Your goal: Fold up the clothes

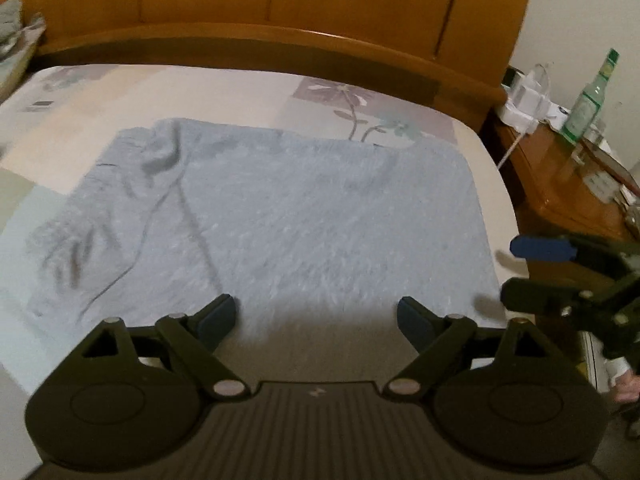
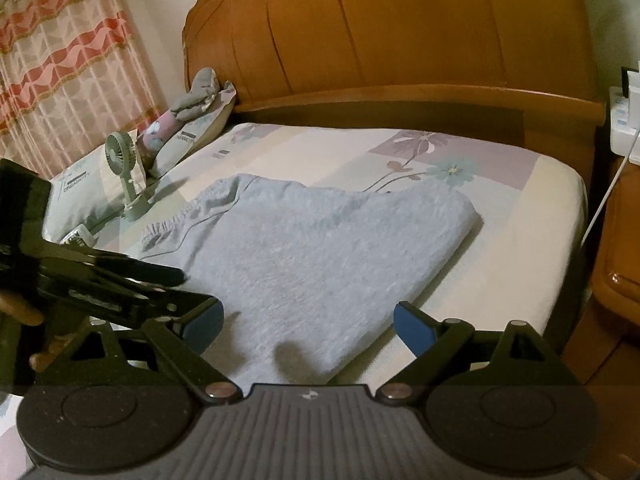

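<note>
Left view smears the sweater (image 1: 304, 216), knit unreadable. Right claw (image 1: 532, 276) is cut by the edge there, its body out of frame. In the right view, the left claw (image 2: 176, 280) hides the sweater's near corner; pillow lettering (image 2: 78, 186) too small to read.

Home bedroom: bed (image 2: 520, 216) with wooden headboard (image 2: 400, 32), pillows (image 2: 80, 188), curtain (image 2: 60, 52), nightstand (image 1: 560, 184) holding a bottle (image 1: 588, 100).

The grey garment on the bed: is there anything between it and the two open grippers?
Nothing visible is in the way. The grey garment lies flat on the bed sheet, directly ahead of the left gripper and the right gripper, both open. The small fan stands off to the side, near the pillows.
</note>
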{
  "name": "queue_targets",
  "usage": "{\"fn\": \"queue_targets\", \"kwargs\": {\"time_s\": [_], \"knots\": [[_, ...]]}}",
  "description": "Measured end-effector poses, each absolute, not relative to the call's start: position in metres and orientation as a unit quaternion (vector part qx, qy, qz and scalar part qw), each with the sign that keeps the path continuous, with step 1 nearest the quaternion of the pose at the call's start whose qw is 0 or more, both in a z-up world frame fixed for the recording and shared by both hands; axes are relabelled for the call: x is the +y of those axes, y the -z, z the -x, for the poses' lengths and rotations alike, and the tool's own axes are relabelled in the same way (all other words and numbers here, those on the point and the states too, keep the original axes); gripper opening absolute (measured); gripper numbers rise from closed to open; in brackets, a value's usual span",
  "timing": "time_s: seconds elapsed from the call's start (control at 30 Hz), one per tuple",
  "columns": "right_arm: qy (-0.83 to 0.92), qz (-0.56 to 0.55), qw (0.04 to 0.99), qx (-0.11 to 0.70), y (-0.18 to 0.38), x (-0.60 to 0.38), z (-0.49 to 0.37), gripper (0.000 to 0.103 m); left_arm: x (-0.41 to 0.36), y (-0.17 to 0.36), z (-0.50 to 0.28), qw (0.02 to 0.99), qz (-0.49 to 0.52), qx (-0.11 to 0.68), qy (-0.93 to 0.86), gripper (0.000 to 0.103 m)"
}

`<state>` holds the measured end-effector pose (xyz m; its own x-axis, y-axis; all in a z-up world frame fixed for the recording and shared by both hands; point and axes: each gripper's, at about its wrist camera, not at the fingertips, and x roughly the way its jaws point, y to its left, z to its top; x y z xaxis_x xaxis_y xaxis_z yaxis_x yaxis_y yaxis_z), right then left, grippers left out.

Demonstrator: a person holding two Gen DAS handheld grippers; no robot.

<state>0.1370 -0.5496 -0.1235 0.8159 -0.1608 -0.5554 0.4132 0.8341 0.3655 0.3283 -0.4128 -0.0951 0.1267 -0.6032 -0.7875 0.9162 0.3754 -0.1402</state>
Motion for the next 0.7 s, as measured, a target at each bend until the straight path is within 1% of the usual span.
{"fn": "queue_targets", "kwargs": {"time_s": [0.1, 0.17, 0.23, 0.4, 0.47, 0.53, 0.63, 0.7], "knots": [[0.155, -0.246, 0.920, 0.262, 0.125, -0.550, -0.139, 0.095, -0.401, 0.092, -0.325, 0.724, -0.177, 0.399, 0.535, 0.092], [0.154, -0.249, 0.918, 0.268, 0.127, -0.550, -0.141, 0.096, -0.398, 0.105, -0.324, 0.724, -0.188, 0.416, 0.516, 0.092], [0.156, -0.247, 0.915, 0.276, 0.129, -0.549, -0.144, 0.096, -0.395, 0.105, -0.318, 0.736, -0.202, 0.401, 0.506, 0.092], [0.171, -0.231, 0.913, 0.288, 0.123, -0.543, -0.147, 0.099, -0.384, 0.074, -0.298, 0.757, -0.200, 0.370, 0.501, 0.093], [0.178, -0.216, 0.914, 0.293, 0.117, -0.537, -0.147, 0.100, -0.373, 0.063, -0.285, 0.773, -0.212, 0.343, 0.489, 0.094], [0.179, -0.197, 0.916, 0.300, 0.113, -0.527, -0.146, 0.102, -0.358, 0.057, -0.271, 0.785, -0.219, 0.323, 0.480, 0.098], [0.166, -0.184, 0.917, 0.313, 0.111, -0.511, -0.147, 0.103, -0.334, 0.051, -0.252, 0.800, -0.228, 0.300, 0.467, 0.099], [0.149, -0.181, 0.917, 0.323, 0.110, -0.500, -0.150, 0.103, -0.320, 0.052, -0.241, 0.804, -0.227, 0.299, 0.461, 0.099]]}}
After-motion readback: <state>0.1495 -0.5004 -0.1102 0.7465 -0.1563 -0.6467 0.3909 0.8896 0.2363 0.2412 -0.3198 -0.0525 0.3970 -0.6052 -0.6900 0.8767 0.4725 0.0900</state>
